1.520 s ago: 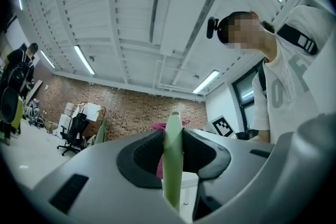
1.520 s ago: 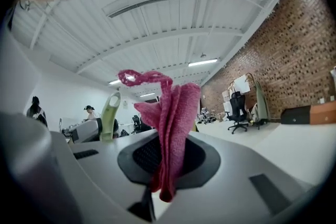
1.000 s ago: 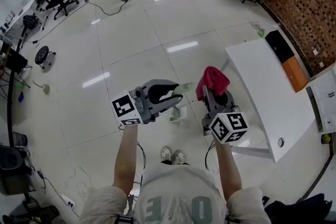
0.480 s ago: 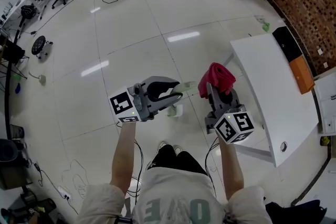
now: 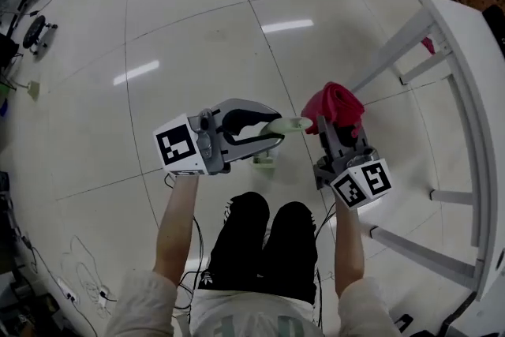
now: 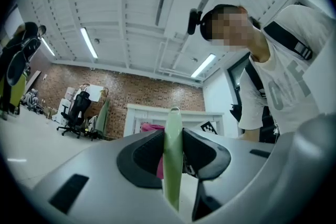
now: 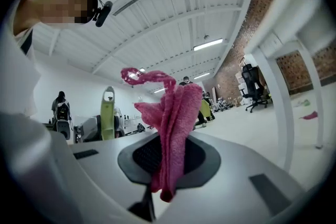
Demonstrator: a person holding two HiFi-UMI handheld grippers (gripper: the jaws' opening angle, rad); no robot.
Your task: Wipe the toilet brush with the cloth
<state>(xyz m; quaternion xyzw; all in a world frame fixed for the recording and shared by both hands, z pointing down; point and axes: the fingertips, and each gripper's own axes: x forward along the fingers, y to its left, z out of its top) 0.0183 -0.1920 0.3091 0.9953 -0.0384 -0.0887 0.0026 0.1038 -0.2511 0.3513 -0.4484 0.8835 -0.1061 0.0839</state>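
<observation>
Left gripper pinched the pale green toilet brush by its handle, which lay crosswise, free end pointing toward the pink cloth. That cloth was clamped upright in the right gripper, just beside the handle tip, apparently not touching.

Ahead of both tongs and out past the left tongs the tiled floor lies open, with plenty of room to swing. To the right of the right tongs the white table and its slanting legs stand near and hem that side in. Between the two tongs only a narrow gap is left, crossed by the green brush handle, which points at the red cloth. Behind and under them are the person's knees.
</observation>
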